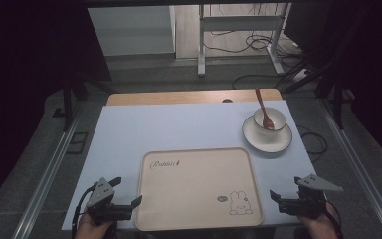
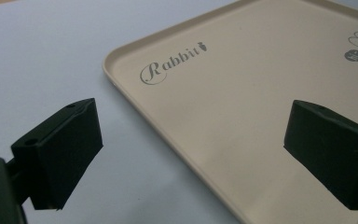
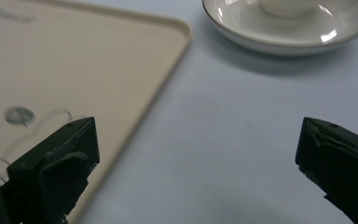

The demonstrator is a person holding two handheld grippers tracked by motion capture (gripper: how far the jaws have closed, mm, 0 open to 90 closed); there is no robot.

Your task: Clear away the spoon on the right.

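We see both grippers, left (image 1: pixel 128 191) and right (image 1: pixel 284 194), released beside the tray (image 1: pixel 194 224) edges (bare table (image 1: pixel 129 129) beyond).

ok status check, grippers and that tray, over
Left gripper and right gripper open, empty, flanking tray. Tray bare. Spoon in bowl on saucer, far right.

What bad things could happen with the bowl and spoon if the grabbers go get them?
The spoon leans loose in the bowl, so a bump might flip it out. The bowl only sits on the saucer and could slide when lifted. The saucer lies close to the table's right edge, so a nudge might push it off.
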